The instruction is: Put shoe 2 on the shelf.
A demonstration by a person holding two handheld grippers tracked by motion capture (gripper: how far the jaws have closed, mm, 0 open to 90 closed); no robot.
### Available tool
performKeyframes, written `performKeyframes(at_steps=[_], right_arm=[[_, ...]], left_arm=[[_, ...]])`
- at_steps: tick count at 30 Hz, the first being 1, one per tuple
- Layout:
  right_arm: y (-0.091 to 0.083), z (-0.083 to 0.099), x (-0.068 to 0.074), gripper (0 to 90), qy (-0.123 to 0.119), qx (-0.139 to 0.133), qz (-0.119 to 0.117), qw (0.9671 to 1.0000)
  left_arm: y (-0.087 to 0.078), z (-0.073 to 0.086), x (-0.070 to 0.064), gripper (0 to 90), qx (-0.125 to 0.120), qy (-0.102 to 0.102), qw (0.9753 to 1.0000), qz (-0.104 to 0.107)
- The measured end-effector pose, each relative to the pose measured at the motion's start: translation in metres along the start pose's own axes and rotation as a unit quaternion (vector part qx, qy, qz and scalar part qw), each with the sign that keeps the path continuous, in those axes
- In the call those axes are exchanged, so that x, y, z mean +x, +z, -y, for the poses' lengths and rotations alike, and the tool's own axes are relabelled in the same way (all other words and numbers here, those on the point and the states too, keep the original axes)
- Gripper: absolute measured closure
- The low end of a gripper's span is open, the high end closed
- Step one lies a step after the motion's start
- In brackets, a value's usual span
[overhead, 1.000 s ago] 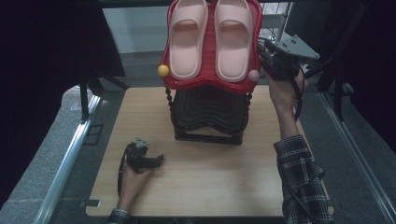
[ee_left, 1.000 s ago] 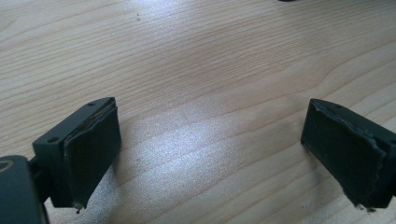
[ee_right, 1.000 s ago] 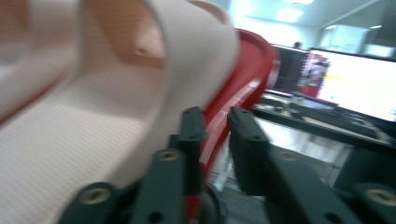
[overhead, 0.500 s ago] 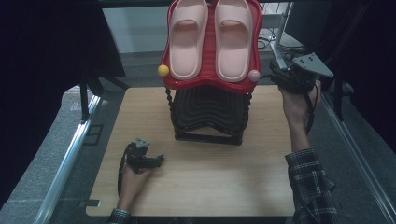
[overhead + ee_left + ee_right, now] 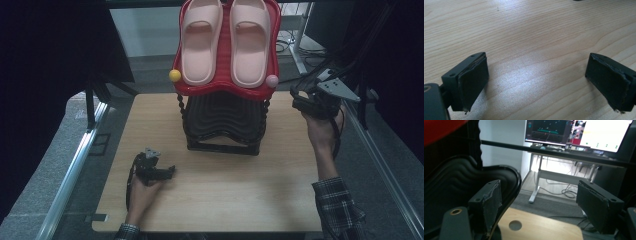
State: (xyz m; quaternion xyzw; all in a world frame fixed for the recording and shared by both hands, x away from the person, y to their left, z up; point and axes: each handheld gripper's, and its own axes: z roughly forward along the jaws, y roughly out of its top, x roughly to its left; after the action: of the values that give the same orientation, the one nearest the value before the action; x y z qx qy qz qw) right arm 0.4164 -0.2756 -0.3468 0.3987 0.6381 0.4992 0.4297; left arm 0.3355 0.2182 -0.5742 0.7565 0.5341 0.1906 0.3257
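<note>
High view puts your right claw (image 5: 312,102) up at the far right corner of the worktop (image 5: 220,200), just beside the black rack (image 5: 222,122) that carries the red tray (image 5: 225,90) with two pink slippers (image 5: 227,42). That tray sits high and overhangs the rack, so to my eye a sideways nudge from this claw could tip it and send the slippers off. Right gripper view has its jaws wide apart, holding nothing, the left one close against the rack's curved black edge; whether it touches, I cannot tell. Your left claw (image 5: 541,82) rests low over bare wood near the front left, jaws spread wide, gripping nothing. It is well apart from the rack, so I see little risk there.
</note>
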Motion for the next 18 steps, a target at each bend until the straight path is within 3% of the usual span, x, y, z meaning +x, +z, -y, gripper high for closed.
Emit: performKeyframes(at_steps=[8, 14, 18], right_arm=[[-0.008, 0.018, -0.001, 13.5, 0.0, 0.02, -0.02, 0.9996], [-0.012, 0.033, 0.003, 8.1, -0.016, 0.057, -0.016, 0.9981], [-0.017, 0.046, 0.003, 7.7, -0.02, 0.071, -0.028, 0.9969]], left_arm=[[0.0, 0.0, 0.0, 4.7, 0.0, 0.0, 1.0, 0.0], [0.0, 0.0, 0.0, 4.7, 0.001, 0.0, 1.0, 0.0], [0.0, 0.0, 0.0, 4.7, 0.001, 0.0, 1.0, 0.0]])
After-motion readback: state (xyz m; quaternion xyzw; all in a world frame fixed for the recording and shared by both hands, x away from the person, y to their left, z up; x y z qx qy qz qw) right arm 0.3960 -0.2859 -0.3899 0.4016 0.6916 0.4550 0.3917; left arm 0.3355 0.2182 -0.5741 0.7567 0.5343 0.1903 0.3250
